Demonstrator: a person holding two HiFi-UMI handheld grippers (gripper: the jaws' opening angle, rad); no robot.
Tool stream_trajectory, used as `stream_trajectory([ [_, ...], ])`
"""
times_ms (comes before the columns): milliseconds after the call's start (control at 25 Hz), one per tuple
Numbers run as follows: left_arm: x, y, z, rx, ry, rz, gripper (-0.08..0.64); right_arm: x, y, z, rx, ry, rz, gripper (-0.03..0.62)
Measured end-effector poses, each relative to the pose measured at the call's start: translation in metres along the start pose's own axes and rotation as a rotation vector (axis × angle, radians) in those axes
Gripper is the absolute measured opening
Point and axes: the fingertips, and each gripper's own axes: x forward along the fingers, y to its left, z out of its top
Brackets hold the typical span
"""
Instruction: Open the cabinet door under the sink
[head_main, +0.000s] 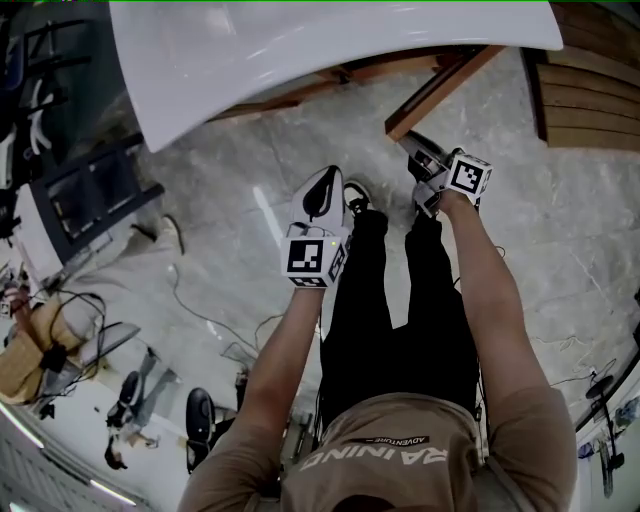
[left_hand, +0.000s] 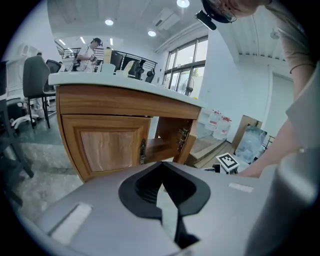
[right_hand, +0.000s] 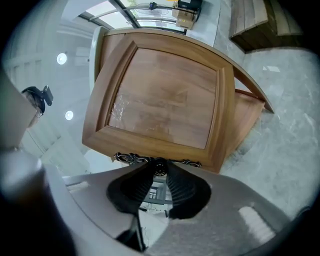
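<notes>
The right gripper (right_hand: 159, 175) has its ribbed black fingers (right_hand: 184, 189) pinched on the round knob of the ornate dark metal handle (right_hand: 159, 162). The handle's long axis runs crosswise to the jaws, along the near edge of the panelled wooden cabinet door (right_hand: 165, 95). The door stretches away from the fingers and stands swung out beneath the white countertop (head_main: 300, 40). The left gripper (left_hand: 161, 167), pressed together and empty, hangs well apart.

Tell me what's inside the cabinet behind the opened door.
Bare wooden interior and hinges at the opening's edge; no contents show. The closed door covers the rest.
</notes>
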Motion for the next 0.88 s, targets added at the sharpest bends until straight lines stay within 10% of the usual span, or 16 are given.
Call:
stream_trajectory([
  [480,0.001,-0.066,0.004,0.013,0.012,0.008,0.017,-0.099,-0.016,-0.002,-0.001,0.128,0.0,0.086],
  [880,0.03,-0.118,0.016,0.022,0.028,-0.035,0.017,-0.209,-0.053,0.078,-0.1,0.105,-0.148,0.083],
])
